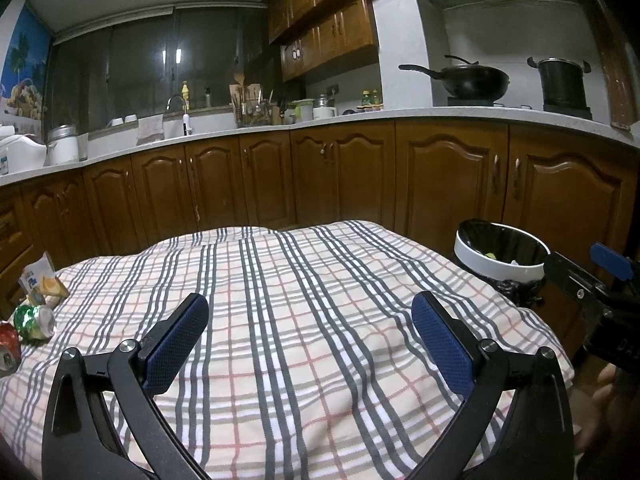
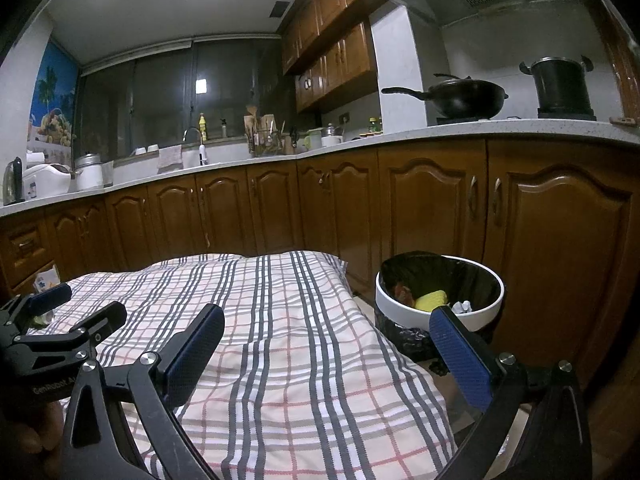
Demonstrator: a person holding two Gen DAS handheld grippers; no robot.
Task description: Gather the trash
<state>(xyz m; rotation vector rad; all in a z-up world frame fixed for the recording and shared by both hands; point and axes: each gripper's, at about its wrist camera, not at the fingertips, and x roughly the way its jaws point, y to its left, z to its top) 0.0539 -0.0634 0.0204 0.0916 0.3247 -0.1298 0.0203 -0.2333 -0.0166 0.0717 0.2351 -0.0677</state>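
The remaining trash, a crushed green can (image 1: 35,322), a red can (image 1: 8,346) and a torn carton (image 1: 42,280), lies far left of the left gripper (image 1: 310,334), whose jaws gape wide and empty. That gripper is nearer. The right gripper (image 2: 326,346), equally wide and empty, has the lined bin (image 2: 440,292) just ahead-right. Only bare plaid cloth (image 1: 320,300) over the surface lies between.

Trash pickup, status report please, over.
Left tool open, empty; right tool open, empty. Crushed cans and cartons on the plaid cloth's left edge. Bin right, partly filled. Nothing in the way.
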